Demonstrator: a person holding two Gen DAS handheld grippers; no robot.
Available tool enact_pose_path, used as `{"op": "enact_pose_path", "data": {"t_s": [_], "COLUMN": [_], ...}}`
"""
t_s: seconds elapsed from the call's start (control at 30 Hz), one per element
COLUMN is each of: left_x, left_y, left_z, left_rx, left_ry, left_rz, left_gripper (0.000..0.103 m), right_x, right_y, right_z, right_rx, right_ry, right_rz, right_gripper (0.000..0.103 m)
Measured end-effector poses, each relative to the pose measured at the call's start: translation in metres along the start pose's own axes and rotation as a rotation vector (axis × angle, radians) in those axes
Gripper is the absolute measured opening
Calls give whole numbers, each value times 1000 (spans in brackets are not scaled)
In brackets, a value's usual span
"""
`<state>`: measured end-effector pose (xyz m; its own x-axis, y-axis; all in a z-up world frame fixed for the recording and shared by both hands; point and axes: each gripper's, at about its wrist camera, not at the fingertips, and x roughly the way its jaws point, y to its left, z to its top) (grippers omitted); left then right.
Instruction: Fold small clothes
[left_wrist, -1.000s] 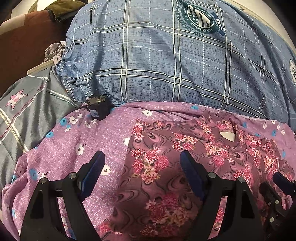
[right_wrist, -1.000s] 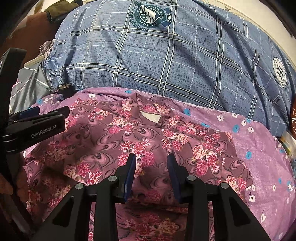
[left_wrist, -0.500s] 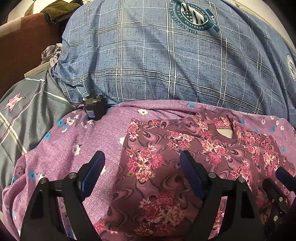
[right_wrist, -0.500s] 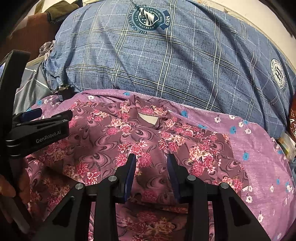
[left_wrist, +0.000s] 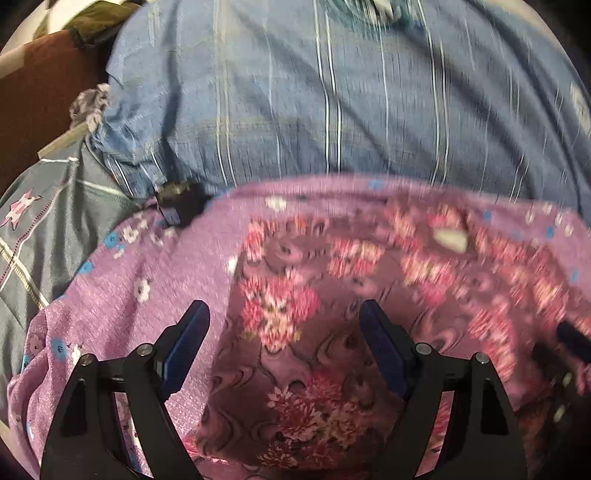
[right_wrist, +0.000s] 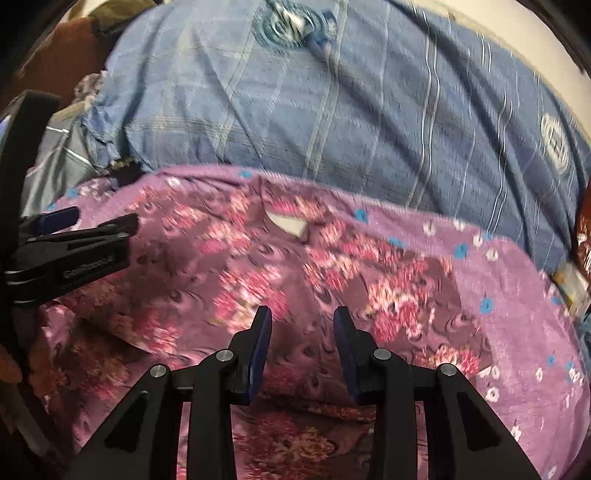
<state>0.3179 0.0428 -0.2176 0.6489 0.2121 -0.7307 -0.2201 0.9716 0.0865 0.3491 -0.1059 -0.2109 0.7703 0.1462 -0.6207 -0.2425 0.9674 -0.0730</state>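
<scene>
Between and beneath both pairs of fingers: dark floral garment (left_wrist: 295, 332), spread flat over lilac flowered cloth (left_wrist: 122, 295). Left gripper (left_wrist: 284, 332) spread wide, gripping nothing; right gripper (right_wrist: 301, 332) partly parted, nothing pinched. Beyond fingertips, blue checked bedding (right_wrist: 332, 122).

My left gripper (left_wrist: 284, 332) hangs over the near left part of the small garment (left_wrist: 332, 332), my right gripper (right_wrist: 301, 332) over its near middle. The garment lies on a sheet (left_wrist: 166, 295), which reaches out past it to both sides. Behind the sheet's far edge lies a big pillow (left_wrist: 332, 110). A small device (left_wrist: 181, 206) sits at the sheet's far left corner, against the pillow.
</scene>
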Motion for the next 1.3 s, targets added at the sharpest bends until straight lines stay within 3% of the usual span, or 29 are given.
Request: {"op": "enact_pose_path", "data": {"t_s": [0.1, 0.2, 0.3, 0.43, 0.5, 0.57, 0.6, 0.7, 0.73, 0.83, 0.9, 1.07, 1.23, 1.3], "left_x": [20, 18, 8, -13, -11, -2, -5, -37, -49, -91, -112, -157, -175, -172], "left_y": [-4, -2, 2, 2, 2, 7, 14, 38, 44, 69, 89, 121, 139, 137], "left_z": [-7, -5, -3, -4, -8, -17, -23, -32, -37, -71, -104, -185, -243, -258], "left_rx": [28, 18, -5, 13, 45, 75, 58, 0, -4, -29, -36, 25, -1, -22], "left_ry": [89, 84, 61, -1, 10, 71, 74, 24, 0, -53, -36, 8, 101, 161], "left_rz": [5, -3, -10, -21, -1, 18, -9, 1, 4, 38, 16, 1, -141, -191], "left_gripper": [84, 84, 84, 84, 84, 85, 85, 85, 85, 85, 85, 85, 84, 67], "right_x": [22, 38, 30, 8, 17, 36, 32, -4, -20, -62, -91, -137, -177, -185], "right_y": [-24, -54, -69, -84, -91, -94, -92, -93, -97, -111, -122, -133, -130, -129], "right_z": [-4, -8, -7, -11, -22, -34, -38, -42, -46, -65, -92, -165, -221, -239], "right_rx": [85, 201, 263, 287, 303, 290, 272, 286, 307, 366, 413, 428, 389, 379], "right_ry": [78, 147, 138, 47, 98, 177, 138, 78, 34, -27, -53, 27, 72, 96], "right_rz": [-18, 23, 72, 27, 1, -3, 1, 33, 56, 68, 89, 159, 194, 207], "right_gripper": [36, 36, 36, 37, 39, 40, 39, 40, 46, 55, 63, 64, 68, 68]}}
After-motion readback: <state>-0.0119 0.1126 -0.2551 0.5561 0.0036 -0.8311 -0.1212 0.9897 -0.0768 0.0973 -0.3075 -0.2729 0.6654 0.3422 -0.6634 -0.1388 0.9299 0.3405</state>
